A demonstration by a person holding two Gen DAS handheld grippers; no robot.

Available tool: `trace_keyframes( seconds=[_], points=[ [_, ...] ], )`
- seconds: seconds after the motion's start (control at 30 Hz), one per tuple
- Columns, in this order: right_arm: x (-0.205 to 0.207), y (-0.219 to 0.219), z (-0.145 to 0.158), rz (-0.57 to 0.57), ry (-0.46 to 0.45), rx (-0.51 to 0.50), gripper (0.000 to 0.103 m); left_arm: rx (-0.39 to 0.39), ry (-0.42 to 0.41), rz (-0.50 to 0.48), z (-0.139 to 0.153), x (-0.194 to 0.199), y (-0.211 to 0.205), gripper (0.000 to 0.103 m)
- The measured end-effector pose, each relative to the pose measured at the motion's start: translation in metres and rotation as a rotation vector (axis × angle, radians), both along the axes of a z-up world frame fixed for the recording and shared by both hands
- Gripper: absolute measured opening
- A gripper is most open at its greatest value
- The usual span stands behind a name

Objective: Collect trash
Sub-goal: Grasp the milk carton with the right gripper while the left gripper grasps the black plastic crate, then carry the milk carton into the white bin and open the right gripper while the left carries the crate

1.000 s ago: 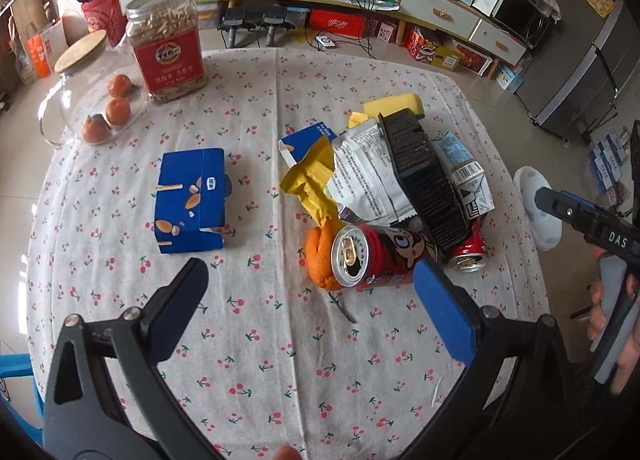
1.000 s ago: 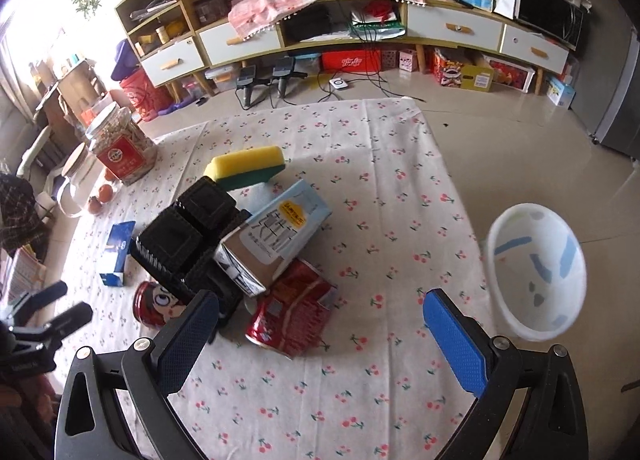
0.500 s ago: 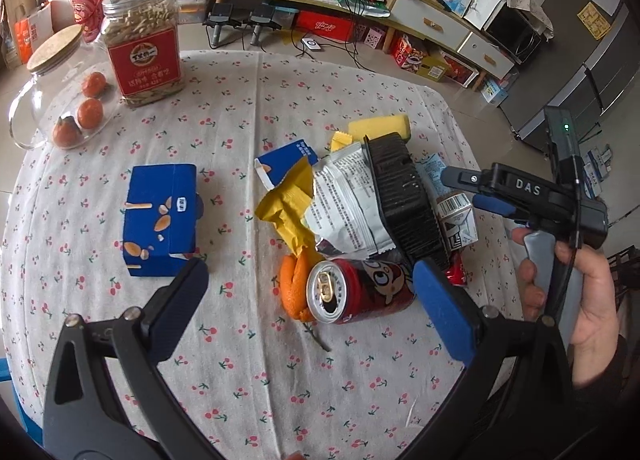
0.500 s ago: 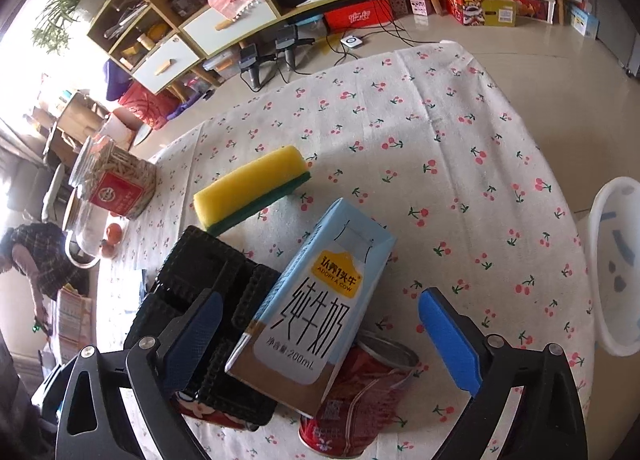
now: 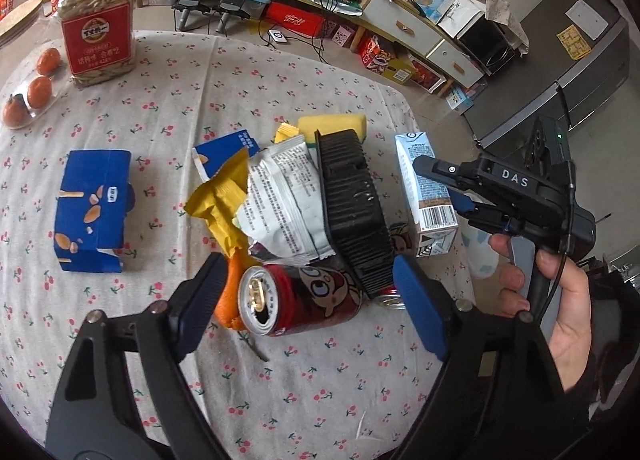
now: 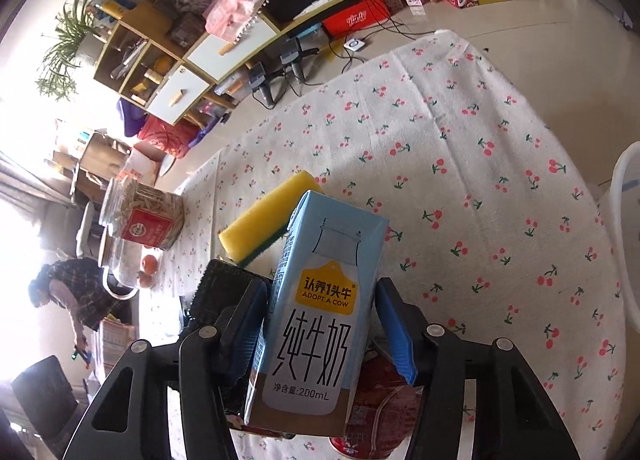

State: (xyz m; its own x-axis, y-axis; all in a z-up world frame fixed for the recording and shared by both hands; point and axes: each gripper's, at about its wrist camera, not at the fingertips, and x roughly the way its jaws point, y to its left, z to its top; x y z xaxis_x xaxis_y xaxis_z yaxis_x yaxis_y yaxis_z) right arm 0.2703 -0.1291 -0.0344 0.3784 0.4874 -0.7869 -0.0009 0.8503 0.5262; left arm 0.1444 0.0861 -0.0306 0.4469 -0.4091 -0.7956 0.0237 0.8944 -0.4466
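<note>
Blue-padded right gripper (image 6: 320,336) pinching pale blue milk carton (image 6: 320,312).
Left gripper (image 5: 310,304) spread wide, w/ red soda can (image 5: 300,300) lying between.

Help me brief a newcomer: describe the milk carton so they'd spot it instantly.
On the round table with the cherry-print cloth, find the trash pile around the black ribbed plastic tray. The pale blue 200 mL milk carton stands at its outer side, clamped in the right gripper. It alone is a tall box with a yellow "ADOPT A COW" badge.
</note>
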Motion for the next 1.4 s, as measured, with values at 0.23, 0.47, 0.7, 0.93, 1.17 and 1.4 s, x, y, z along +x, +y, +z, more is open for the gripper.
trace_keyframes(
  seconds=[0.23, 0.47, 0.7, 0.93, 1.17, 1.4],
  points=[
    [-0.023, -0.042, 0.034, -0.064, -0.095, 0.02, 0.057, -0.024, -0.023, 0.005, -0.002, 0.011, -0.022, 0.069],
    [-0.05, -0.098, 0.037, -0.143, -0.09, -0.002, 0.057, 0.035, -0.039, 0.0, -0.007, 0.015, -0.038, 0.047],
    [-0.079, -0.142, 0.033, -0.189, -0.082, -0.038, 0.057, 0.072, -0.084, 0.001, -0.005, 0.013, -0.042, 0.045],
    [-0.101, -0.173, 0.033, -0.231, -0.084, -0.044, 0.057, 0.118, -0.171, -0.04, 0.01, -0.005, -0.056, 0.037],
    [-0.118, -0.196, 0.034, -0.251, -0.092, -0.056, 0.057, 0.126, -0.235, -0.06, 0.025, -0.012, -0.06, 0.033],
    [-0.123, -0.223, 0.034, -0.307, -0.096, -0.056, 0.057, 0.131, -0.305, -0.098, 0.04, -0.013, -0.074, 0.021]
  ],
)
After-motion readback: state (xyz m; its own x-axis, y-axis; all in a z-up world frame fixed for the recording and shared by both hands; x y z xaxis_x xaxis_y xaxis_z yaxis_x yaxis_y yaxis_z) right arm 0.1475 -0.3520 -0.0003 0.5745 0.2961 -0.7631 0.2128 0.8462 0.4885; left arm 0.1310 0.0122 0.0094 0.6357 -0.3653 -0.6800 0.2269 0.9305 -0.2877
